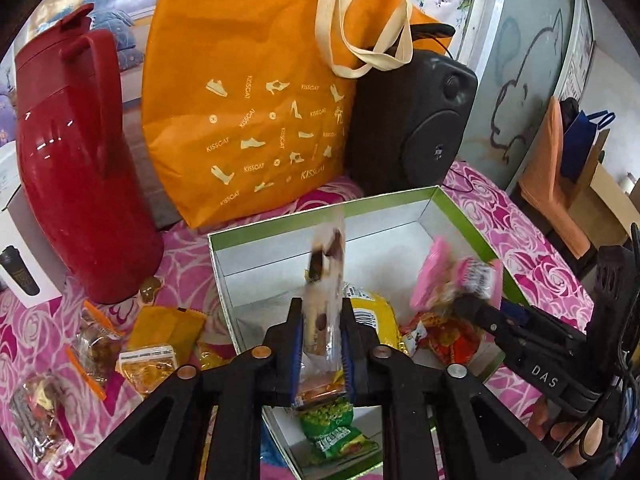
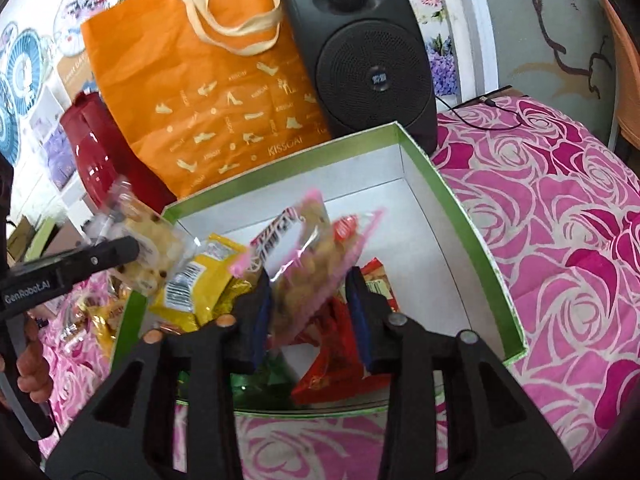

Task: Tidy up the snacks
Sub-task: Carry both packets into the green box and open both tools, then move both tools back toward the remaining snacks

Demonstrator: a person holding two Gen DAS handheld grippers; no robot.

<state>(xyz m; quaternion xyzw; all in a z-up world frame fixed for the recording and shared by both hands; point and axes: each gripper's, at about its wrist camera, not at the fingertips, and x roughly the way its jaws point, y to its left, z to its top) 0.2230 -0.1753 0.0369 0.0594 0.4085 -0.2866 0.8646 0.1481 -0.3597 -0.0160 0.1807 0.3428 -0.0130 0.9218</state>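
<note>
A green-rimmed white box (image 1: 440,200) (image 2: 460,200) lies on the pink rose cloth. In it lie a yellow pack (image 1: 372,316) (image 2: 200,280), a red pack (image 1: 452,340) (image 2: 340,360) and a green pack (image 1: 332,428). My left gripper (image 1: 320,312) is shut on a clear packet of brown and white snacks (image 1: 324,280) (image 2: 148,248), held over the box's left side. My right gripper (image 2: 310,284) stands with jaws apart around a pink-edged clear snack packet (image 2: 296,256) (image 1: 460,276) above the box; blur hides whether they touch it.
Several loose snack packets (image 1: 96,344) lie on the cloth left of the box. A red thermos jug (image 1: 72,168), an orange tote bag (image 1: 248,100) (image 2: 200,92) and a black speaker (image 1: 412,120) (image 2: 360,52) stand behind the box. The cloth's edge (image 2: 600,128) is at right.
</note>
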